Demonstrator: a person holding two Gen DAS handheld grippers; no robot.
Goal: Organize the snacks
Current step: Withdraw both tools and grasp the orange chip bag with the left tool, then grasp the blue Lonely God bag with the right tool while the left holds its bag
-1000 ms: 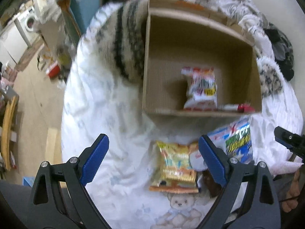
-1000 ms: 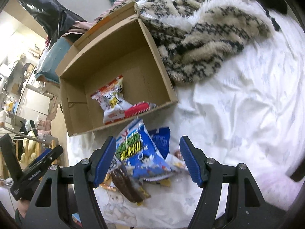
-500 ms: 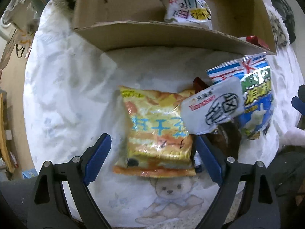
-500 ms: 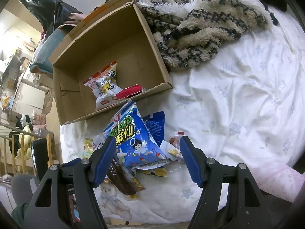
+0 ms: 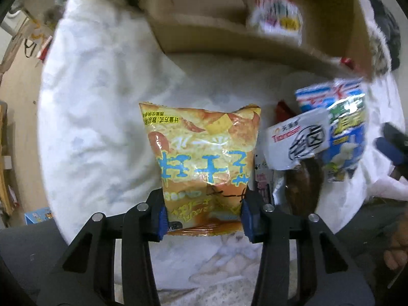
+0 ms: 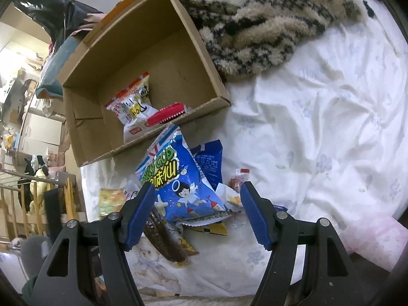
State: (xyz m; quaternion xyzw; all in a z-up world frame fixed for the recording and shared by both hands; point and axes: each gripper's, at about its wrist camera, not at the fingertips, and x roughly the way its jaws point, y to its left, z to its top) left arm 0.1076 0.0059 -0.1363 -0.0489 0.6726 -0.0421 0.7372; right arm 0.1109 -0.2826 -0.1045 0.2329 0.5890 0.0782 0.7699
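Left gripper (image 5: 204, 216) pointing down at the bed (image 5: 97, 117), fingers (image 5: 160, 220) closing on the lower end of the yellow chip bag (image 5: 204, 163). Blue pads touching both side edges of that bag, its bottom seam just past them toward the camera, most of its length stretching away toward the cardboard box (image 5: 229, 43). Bag flat on the white sheet, just left of a white packet (image 5: 298, 137) and a blue snack bag (image 5: 344, 132).

Right gripper (image 6: 197, 211) above the heap, fingers (image 6: 139, 214) spread wide, pinching nothing. Between them, lower down, the same blue snack bag (image 6: 178, 183), lying on other wrappers, apart from both pads. Near box wall just beyond it; inside the box (image 6: 142, 51), a white-and-red packet (image 6: 132, 104) and a red bar (image 6: 165, 113). Fuzzy patterned blanket (image 6: 267, 17) against the box's right wall.
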